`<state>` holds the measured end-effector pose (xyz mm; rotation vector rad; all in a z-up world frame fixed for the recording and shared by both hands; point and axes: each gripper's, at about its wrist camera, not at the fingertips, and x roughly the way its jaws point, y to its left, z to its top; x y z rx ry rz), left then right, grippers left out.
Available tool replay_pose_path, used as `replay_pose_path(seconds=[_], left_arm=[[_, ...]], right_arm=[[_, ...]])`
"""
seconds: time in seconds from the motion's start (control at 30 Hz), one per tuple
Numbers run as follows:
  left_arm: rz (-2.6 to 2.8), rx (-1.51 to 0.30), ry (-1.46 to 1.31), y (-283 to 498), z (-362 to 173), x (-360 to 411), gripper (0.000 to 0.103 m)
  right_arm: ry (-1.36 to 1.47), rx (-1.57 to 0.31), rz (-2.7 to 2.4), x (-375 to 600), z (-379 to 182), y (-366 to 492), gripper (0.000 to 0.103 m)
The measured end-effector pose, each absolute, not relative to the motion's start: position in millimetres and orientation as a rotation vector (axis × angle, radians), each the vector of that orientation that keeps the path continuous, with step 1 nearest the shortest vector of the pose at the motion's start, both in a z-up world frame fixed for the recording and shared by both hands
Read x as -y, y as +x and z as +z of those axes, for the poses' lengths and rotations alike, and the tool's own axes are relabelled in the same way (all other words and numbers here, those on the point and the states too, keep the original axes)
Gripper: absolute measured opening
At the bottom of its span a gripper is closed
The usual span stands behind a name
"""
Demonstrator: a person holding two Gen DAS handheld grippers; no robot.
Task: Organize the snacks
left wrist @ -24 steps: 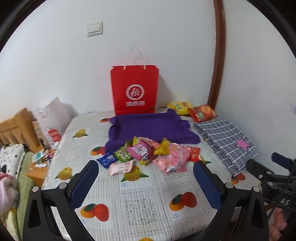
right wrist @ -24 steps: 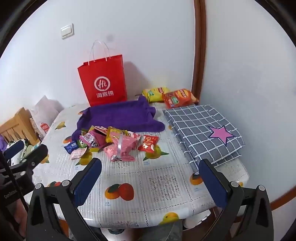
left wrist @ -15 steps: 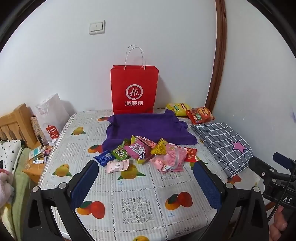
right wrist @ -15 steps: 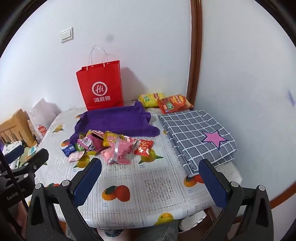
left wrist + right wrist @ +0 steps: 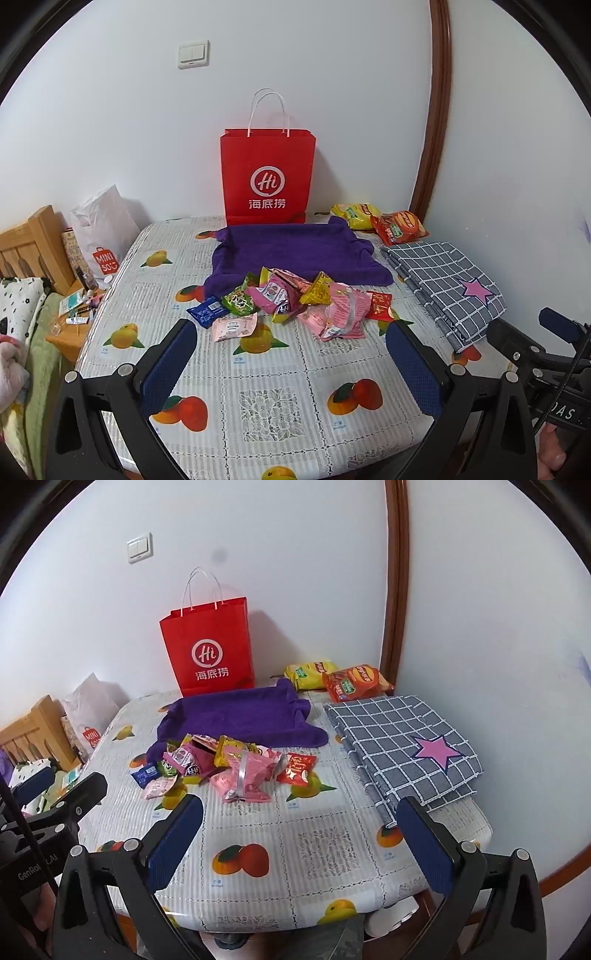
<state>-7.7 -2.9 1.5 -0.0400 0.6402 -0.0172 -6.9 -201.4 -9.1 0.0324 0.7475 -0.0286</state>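
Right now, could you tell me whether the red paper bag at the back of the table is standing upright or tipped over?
Upright. The red paper bag stands on its base against the wall, handles pointing up.

The left tongs (image 5: 291, 363) are hanging tilted downward with both blue pads spread wide and nothing between them. The right tongs (image 5: 303, 843) are hanging likewise, gaping empty, just beside the left, both angled forward.

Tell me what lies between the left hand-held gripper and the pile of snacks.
Nothing visible does. The left hand-held gripper is open and empty above bare tablecloth, with the snack pile straight ahead in front of the purple towel.
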Motion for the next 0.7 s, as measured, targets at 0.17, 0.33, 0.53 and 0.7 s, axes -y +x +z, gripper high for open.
replay_pose_path(seconds=[0.17,0.33,0.53,0.7], left_arm=[[-0.011,-0.639,-0.043,-8,0,2,0.103],[0.0,-0.634,-0.043,-9,-1,2,0.103],[0.006,-0.63,-0.045,-11,-1,2,0.103],[0.004,-0.631,-0.044,-13,-2,2,0.103]], right_arm=[[0.021,-0.745,-0.032,197,-13,-12,0.103],[0.025,-0.73,-0.022,197,-13,-19,0.103],[0.017,-0.722,-0.014,194,-14,-22,0.103],[0.024,-0.722,-0.012,193,-15,-22,0.103]])
